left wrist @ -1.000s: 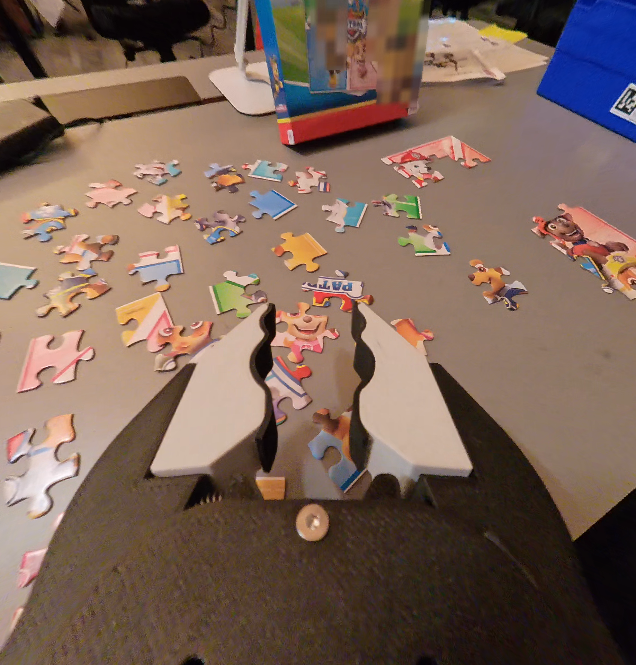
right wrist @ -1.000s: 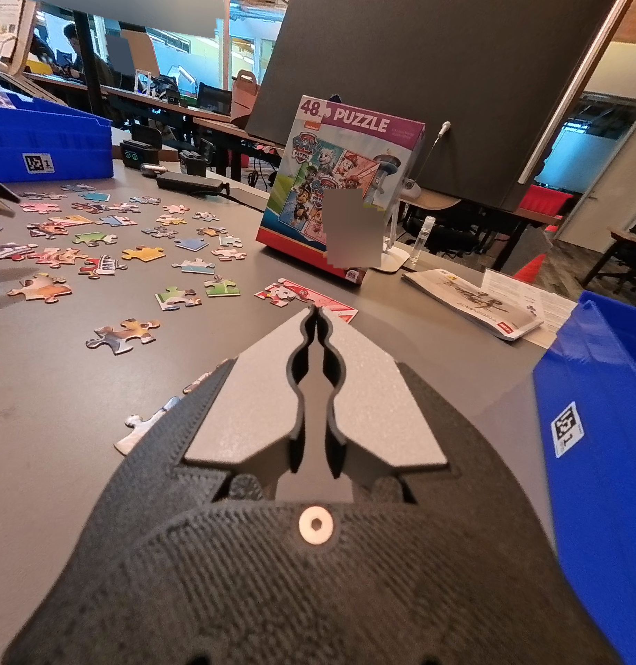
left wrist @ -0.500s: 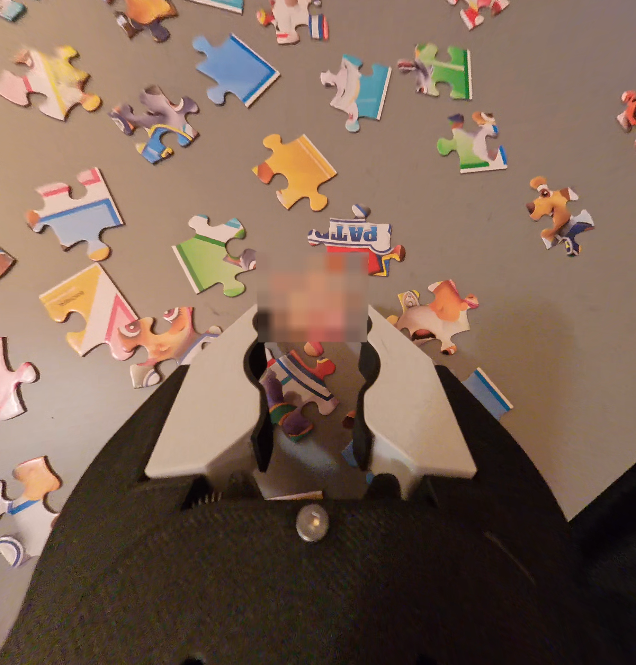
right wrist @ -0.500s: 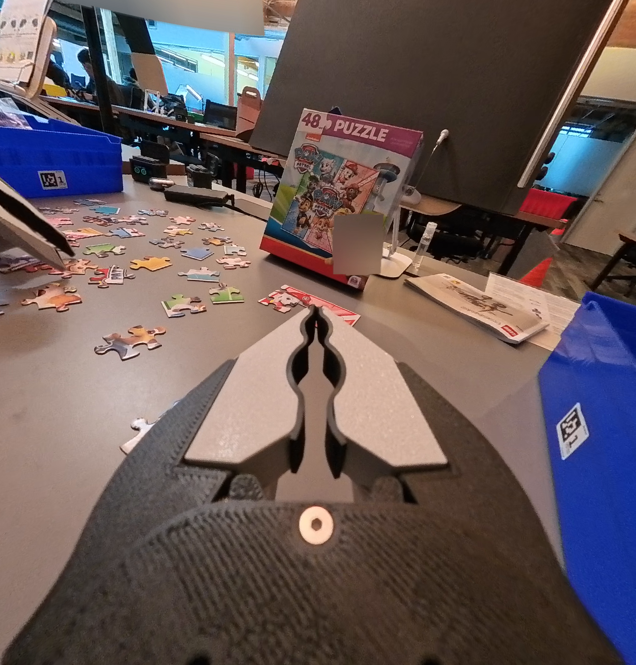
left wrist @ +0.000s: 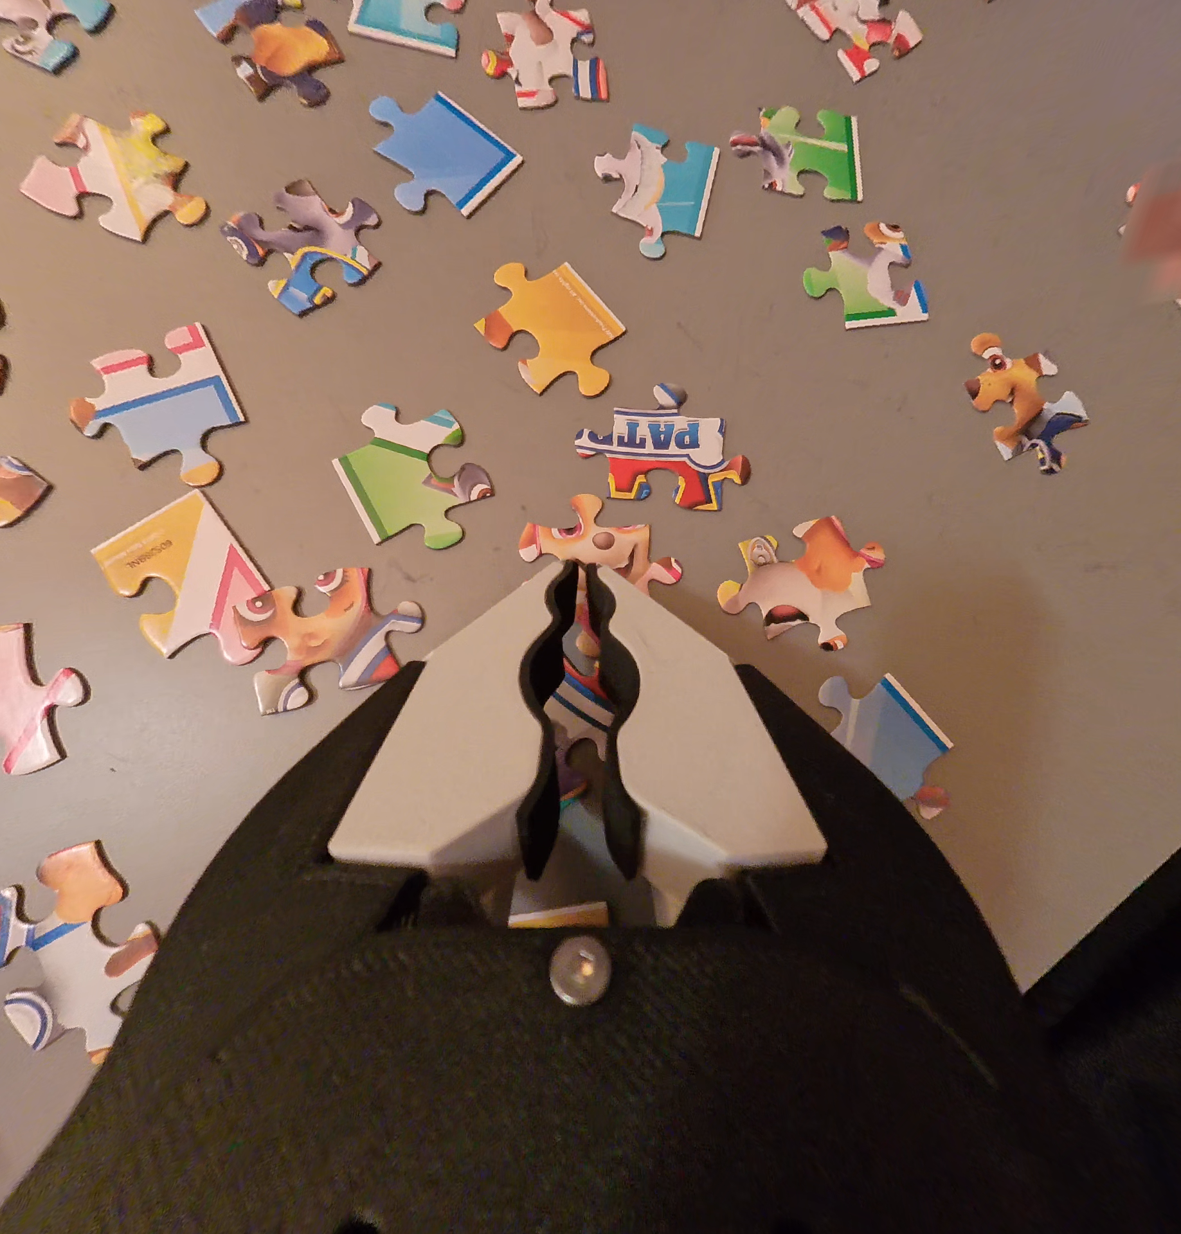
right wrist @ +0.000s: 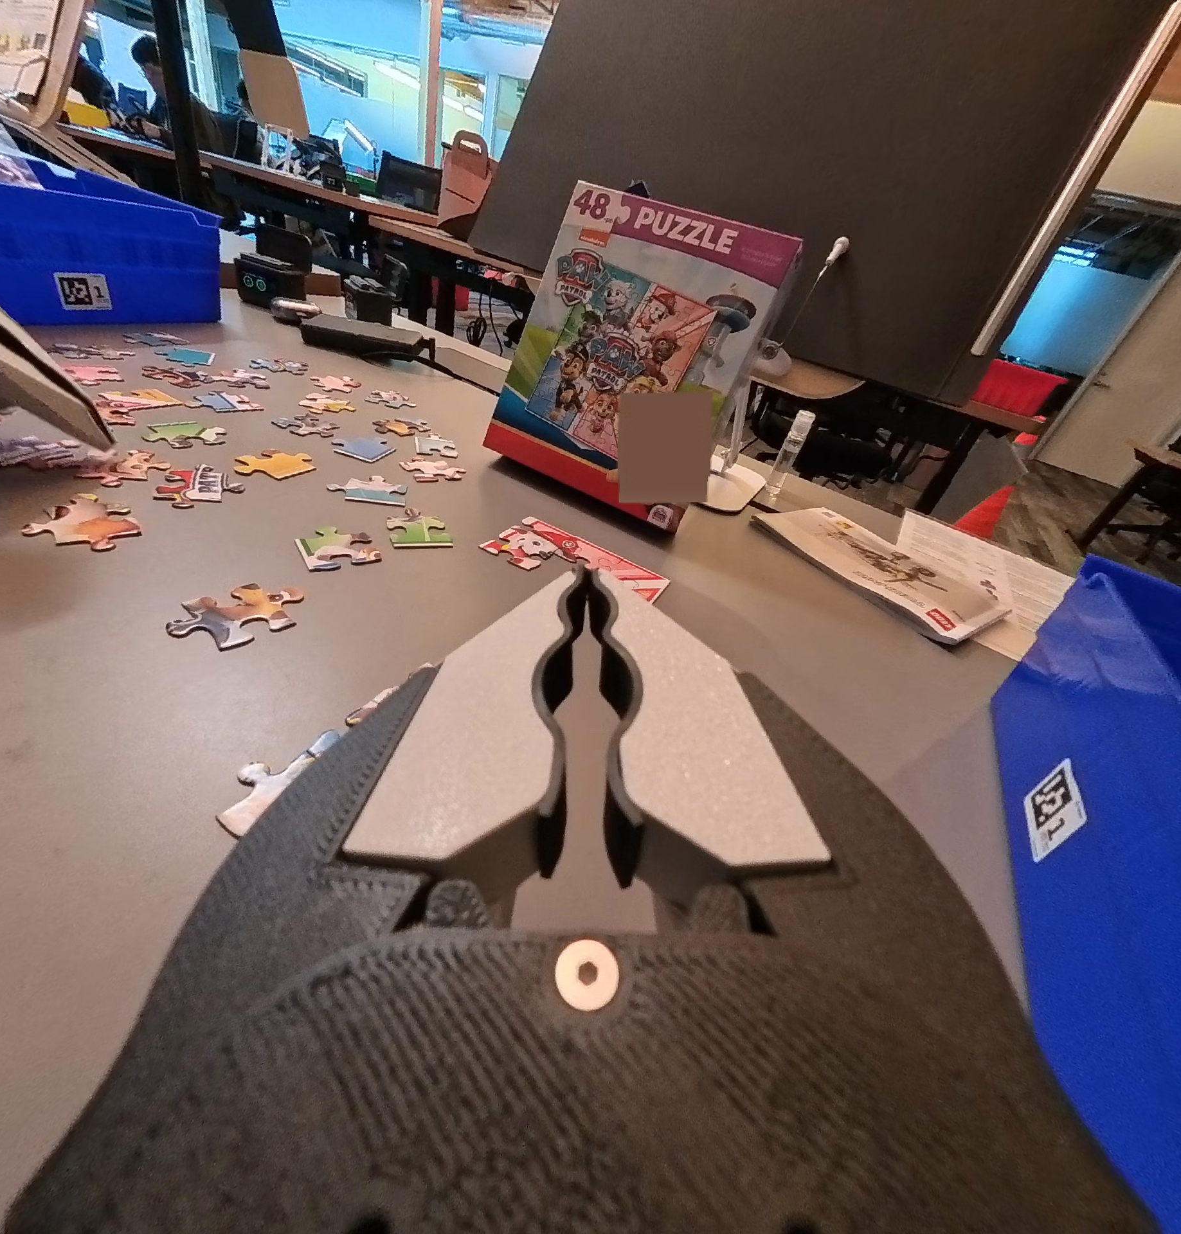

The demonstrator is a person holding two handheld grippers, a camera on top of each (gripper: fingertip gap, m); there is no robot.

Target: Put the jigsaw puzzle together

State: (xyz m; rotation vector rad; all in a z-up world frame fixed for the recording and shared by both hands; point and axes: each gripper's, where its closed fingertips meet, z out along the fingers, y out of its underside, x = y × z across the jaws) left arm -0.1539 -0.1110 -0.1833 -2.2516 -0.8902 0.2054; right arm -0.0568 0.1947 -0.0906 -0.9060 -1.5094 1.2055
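Left gripper (left wrist: 577,567): the fingers are drawn together until their tips meet, pointing steeply down at the bench (left wrist: 975,634). The tips sit on the near edge of a puppy-face puzzle piece (left wrist: 601,537), which lies flat and extends away beyond them, its single knob pointing away from the tips. Whether an edge of that piece is pinched or the tips merely rest on it cannot be told. A striped piece (left wrist: 577,701) lies under the fingers, seen through the wavy slot behind the tips.

Right gripper (right wrist: 586,573): the fingers are likewise together at the tips, with nothing between them. It is held low over a bare stretch of bench, well apart from the puppy-face piece. The left gripper is by far the nearer.

Surface and room, by size:
- A large dark panel (right wrist: 808,167) leans up well beyond the right fingers.
- The grey bench is flat and matt.
- A blue bin (right wrist: 1108,801) stands just right of the right fingers; a second blue bin (right wrist: 93,254) is far off to their left.
- A puzzle box (right wrist: 641,347) stands upright ahead of the right fingers.
- A booklet (right wrist: 875,574) lies ahead of them and to the right.
- A joined red section (right wrist: 561,547) lies just beyond the right tips.
- Loose pieces about the left tips: a lettered piece (left wrist: 661,454) just beyond, a green piece (left wrist: 400,477) to the left, an orange-and-white piece (left wrist: 808,581) to the right.
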